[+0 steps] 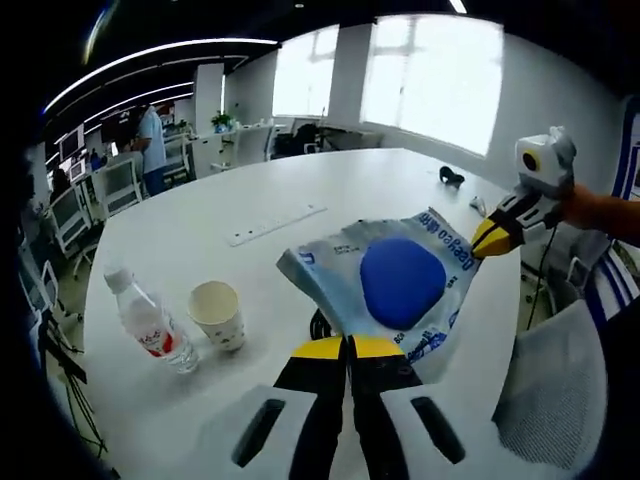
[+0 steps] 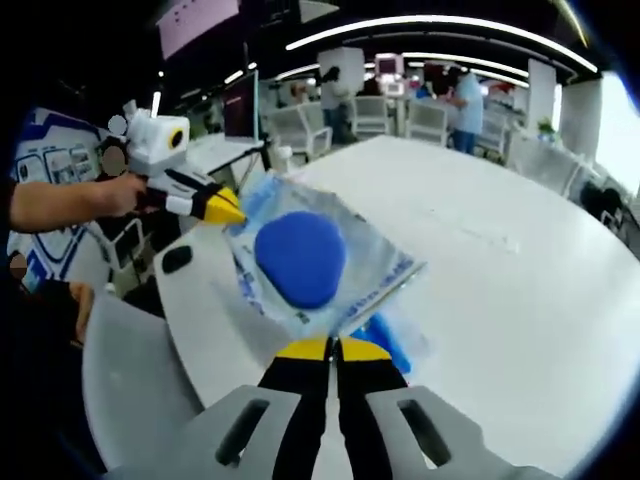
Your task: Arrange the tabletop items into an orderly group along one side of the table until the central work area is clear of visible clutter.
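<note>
Two hand-held grippers pinching crinkled blue packet, edges stretched taut

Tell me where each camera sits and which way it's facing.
Left gripper view: rides the left gripper, looking across the white round table toward windows; the right gripper and a forearm enter at right.
Right gripper view: rides the right gripper, facing the office interior; the left gripper and a hand enter at left.
Shared: the crinkled blue-and-clear plastic packet, pinched by both.
</note>
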